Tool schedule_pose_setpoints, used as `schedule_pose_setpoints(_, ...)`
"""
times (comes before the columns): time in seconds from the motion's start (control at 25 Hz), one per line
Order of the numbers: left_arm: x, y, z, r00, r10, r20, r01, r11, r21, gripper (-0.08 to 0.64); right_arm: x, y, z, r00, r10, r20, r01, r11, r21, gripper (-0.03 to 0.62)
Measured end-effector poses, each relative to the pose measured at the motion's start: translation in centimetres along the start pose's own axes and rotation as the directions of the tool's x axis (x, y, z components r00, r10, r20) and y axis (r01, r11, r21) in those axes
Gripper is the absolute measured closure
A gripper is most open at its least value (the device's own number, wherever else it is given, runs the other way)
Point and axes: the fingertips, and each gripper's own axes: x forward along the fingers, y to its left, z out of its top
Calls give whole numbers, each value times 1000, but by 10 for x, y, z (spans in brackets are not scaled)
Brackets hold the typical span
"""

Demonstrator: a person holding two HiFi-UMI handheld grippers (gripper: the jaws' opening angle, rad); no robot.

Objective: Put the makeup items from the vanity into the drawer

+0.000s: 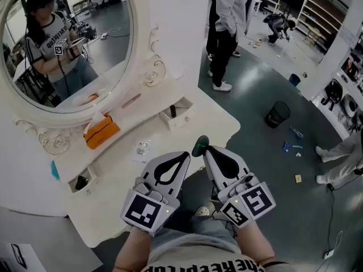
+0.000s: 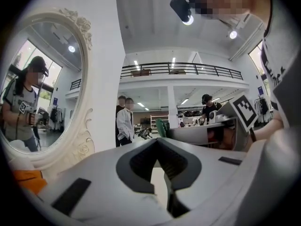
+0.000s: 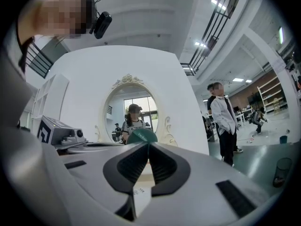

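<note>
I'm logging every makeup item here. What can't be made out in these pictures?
The green item: the right gripper's fingers cover its lower part in every view; kind unclear.
The dark thing in the left drawer and the dark stick in the right drawer: too small, head view.
The packet: contents too small, head view.

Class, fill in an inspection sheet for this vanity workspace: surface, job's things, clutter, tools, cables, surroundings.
Surface: white vanity top below an oval mirror.
Job's things: orange pouch and clear packet on top; left drawer and right drawer open, a dark item in each.
Clutter: nothing seen.
Tools: left tool shut, empty; right tool shut on a dark green item.
Cables: one cable on the floor, right.
Surroundings: standing person, black bin, floor litter.
</note>
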Motion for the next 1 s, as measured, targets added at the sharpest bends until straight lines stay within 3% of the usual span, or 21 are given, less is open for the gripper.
schedule_pose_setpoints(0.56,66,-24,-1,993,118,-14,-118,993,-7,548,-10,-73,4,994,105,-13,-105,994,21,563)
schedule_pose_setpoints(1.0,84,-36,-2,992,121,-37,-121,993,7,548,-17,-94,3,994,109,1,-109,993,45,563)
